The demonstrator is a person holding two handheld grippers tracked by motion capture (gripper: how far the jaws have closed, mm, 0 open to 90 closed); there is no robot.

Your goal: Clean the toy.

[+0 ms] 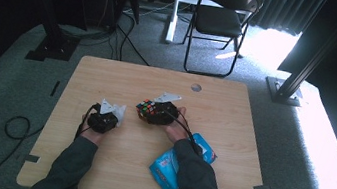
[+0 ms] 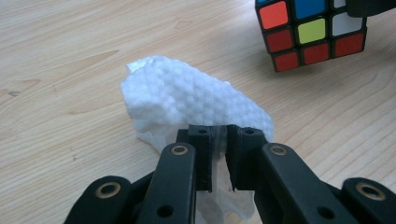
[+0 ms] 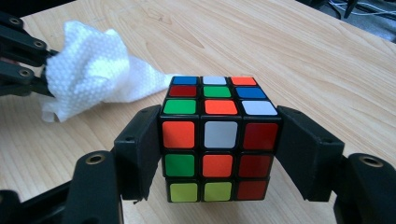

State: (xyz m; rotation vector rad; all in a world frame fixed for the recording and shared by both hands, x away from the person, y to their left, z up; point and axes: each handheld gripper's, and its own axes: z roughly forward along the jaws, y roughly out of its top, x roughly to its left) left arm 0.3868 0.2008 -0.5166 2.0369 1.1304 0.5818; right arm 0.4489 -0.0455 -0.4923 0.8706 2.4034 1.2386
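Nearest the person, a blue wipe packet (image 1: 181, 166) is left at the table's (image 1: 94, 174) front edge, partly under the right sleeve, probably kept within reach. Farther in, a white wipe (image 2: 187, 98) is pinched between the nearly closed jaws of the left gripper (image 2: 218, 158), bunched forward so that a padded face is offered. Just beyond it, a puzzle cube (image 3: 217, 135) is clamped by its side faces in the right gripper (image 3: 217, 154), apparently so that the other faces can be wiped.
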